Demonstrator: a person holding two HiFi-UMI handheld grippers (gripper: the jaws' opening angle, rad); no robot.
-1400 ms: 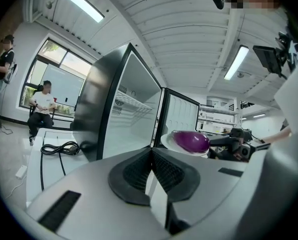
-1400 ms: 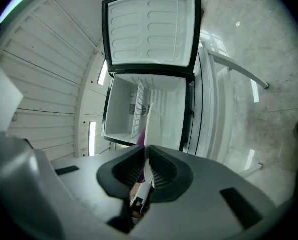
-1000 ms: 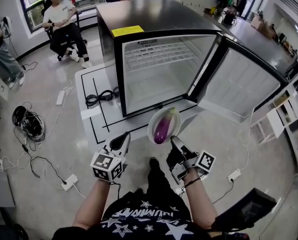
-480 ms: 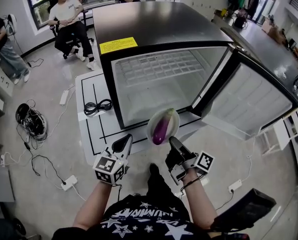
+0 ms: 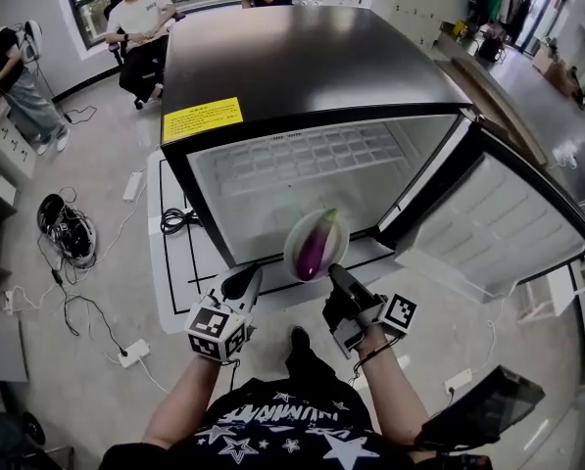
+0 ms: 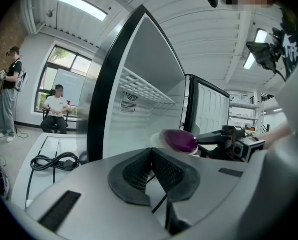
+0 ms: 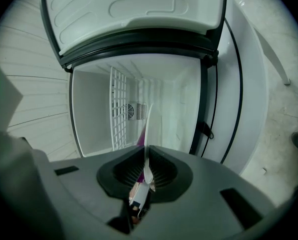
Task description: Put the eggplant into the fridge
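Observation:
A purple eggplant (image 5: 314, 247) lies on a small white plate (image 5: 299, 258), held in front of the open fridge (image 5: 272, 199) at its lower edge. My right gripper (image 5: 336, 276) is shut on the plate's near rim. In the right gripper view the plate (image 7: 148, 134) stands edge-on between the jaws, with a sliver of eggplant (image 7: 140, 139) beside it and the white fridge interior behind. My left gripper (image 5: 244, 282) hangs left of the plate, shut and empty. The left gripper view shows its pads (image 6: 164, 169) pressed together and the eggplant (image 6: 180, 140) beyond.
The fridge door (image 5: 493, 218) stands swung out to the right. A wire shelf (image 5: 312, 153) sits high inside. A coiled black cable (image 5: 177, 220) and a power strip (image 5: 133, 352) lie on the floor at left. People sit behind the fridge (image 5: 143, 16).
The view has come closer to the fridge, and the plate with the eggplant now sits right at the opening's lower edge. Both grippers keep their states.

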